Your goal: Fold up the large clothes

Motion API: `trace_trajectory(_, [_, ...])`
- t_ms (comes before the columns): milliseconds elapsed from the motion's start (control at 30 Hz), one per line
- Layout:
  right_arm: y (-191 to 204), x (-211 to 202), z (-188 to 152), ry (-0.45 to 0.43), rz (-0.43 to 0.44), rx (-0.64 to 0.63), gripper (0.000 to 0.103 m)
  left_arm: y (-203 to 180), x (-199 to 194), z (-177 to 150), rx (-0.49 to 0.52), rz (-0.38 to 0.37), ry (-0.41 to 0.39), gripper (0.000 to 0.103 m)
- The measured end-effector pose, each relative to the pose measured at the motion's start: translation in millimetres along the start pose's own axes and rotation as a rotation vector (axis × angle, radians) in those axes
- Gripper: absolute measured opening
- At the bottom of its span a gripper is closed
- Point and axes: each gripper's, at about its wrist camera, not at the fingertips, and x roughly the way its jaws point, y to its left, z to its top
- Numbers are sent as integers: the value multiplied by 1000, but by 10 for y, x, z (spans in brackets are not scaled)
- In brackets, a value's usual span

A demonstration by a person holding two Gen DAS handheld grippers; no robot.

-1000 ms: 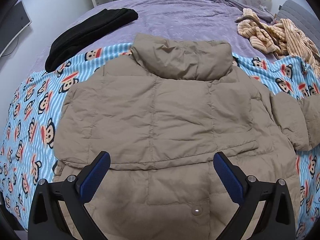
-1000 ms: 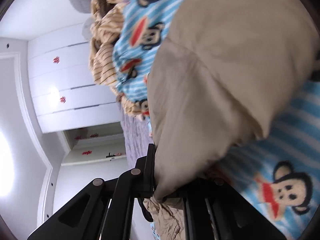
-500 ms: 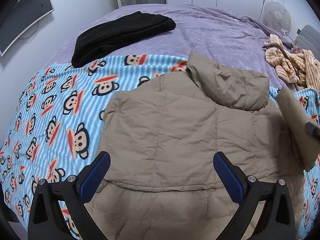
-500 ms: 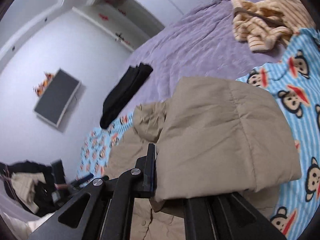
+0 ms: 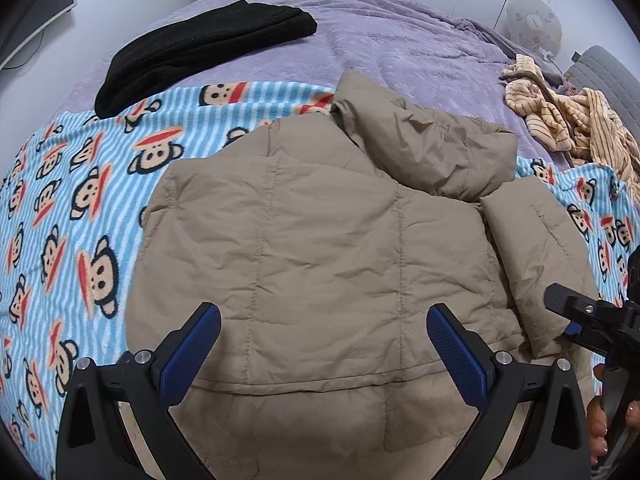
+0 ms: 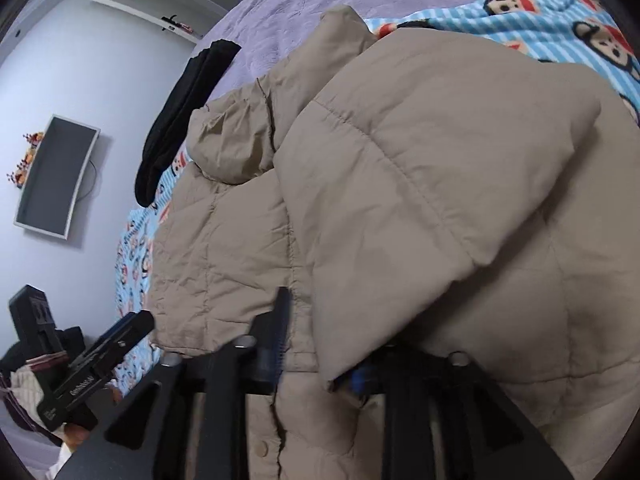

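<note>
A tan puffer jacket (image 5: 320, 240) lies back up on the monkey-print blanket (image 5: 80, 208), collar (image 5: 432, 152) toward the far side. Its right sleeve (image 5: 532, 256) is folded in over the body. My left gripper (image 5: 324, 344) hovers open above the jacket's hem with nothing between its blue pads (image 5: 192, 352). My right gripper (image 6: 320, 364) is at the sleeve's cuff (image 6: 344, 360). Its jaws are opening, the cuff lies loose between them, and a gap shows beside the left finger (image 6: 278, 336). In the left wrist view the right gripper (image 5: 580, 316) sits at the right edge.
A folded black garment (image 5: 200, 44) lies on the purple bedspread (image 5: 400, 52) at the far left. A striped orange-cream garment (image 5: 568, 120) is bunched at the far right. A screen (image 6: 56, 176) hangs on the wall. A person's fingers (image 5: 600, 436) hold the right tool.
The right gripper swung the sleeve from the blanket over onto the jacket's body, and its jaws have parted. The left gripper drifted left along the hem and stayed open.
</note>
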Motion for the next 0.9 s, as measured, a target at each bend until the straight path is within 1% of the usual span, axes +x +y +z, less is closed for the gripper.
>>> trace_trajectory(33, [21, -97, -11, -17, 13, 6, 81, -11, 2, 13, 3, -9, -2, 103])
trace_trajectory(133, [32, -359, -8, -69, -12, 35, 81, 32, -21, 72, -7, -11, -27, 103])
trace_trajectory(233, [-164, -555, 70, -139, 14, 141, 81, 201, -33, 140, -51, -9, -41, 103])
trace_trajectory(333, [-332, -581, 222, -185, 30, 243, 81, 366, -44, 167, -67, -10, -48, 103])
trace_trajectory(367, [-349, -564, 270, -199, 39, 265, 77, 410, -52, 166, -71, -19, -53, 103])
trace_trajectory(400, [-339, -540, 308, -204, 46, 271, 50, 465, -67, 160, -82, -46, -57, 103])
trace_trajectory(433, [-284, -491, 357, -197, 38, 263, 29, 538, -84, 159, -101, -87, -59, 103])
trace_trajectory(467, [-193, -425, 395, -192, 44, 237, 7, 591, -98, 150, -121, -122, -60, 103])
trace_trajectory(500, [-68, -357, 410, -190, 55, 193, 7, 652, -110, 141, -143, -156, -59, 103])
trace_trajectory(533, [118, -280, 417, -177, 50, 123, 7, 706, -121, 131, -161, -184, -59, 102])
trace_trajectory(567, [331, -184, 401, -160, 32, 40, 7, 741, -129, 117, -174, -205, -58, 97])
trace_trajectory(600, [511, -82, 366, -136, 16, -32, 7, 781, -131, 108, -186, -231, -51, 97])
trace_trajectory(667, [870, 144, 218, -66, -10, -179, 7, 833, -133, 93, -208, -285, -43, 97])
trace_trajectory(733, [1109, 352, 29, 0, -50, -290, 7, 865, -119, 88, -224, -362, -28, 97])
trace_trajectory(800, [1252, 543, -156, 61, -98, -375, 9, 845, -100, 91, -224, -414, -15, 97])
trace_trajectory(833, [1290, 628, -237, 92, -119, -397, 11, 818, -87, 100, -216, -439, -8, 97])
trace_trajectory(900, [1323, 749, -358, 132, -166, -429, 12, 731, -60, 123, -199, -476, 7, 97])
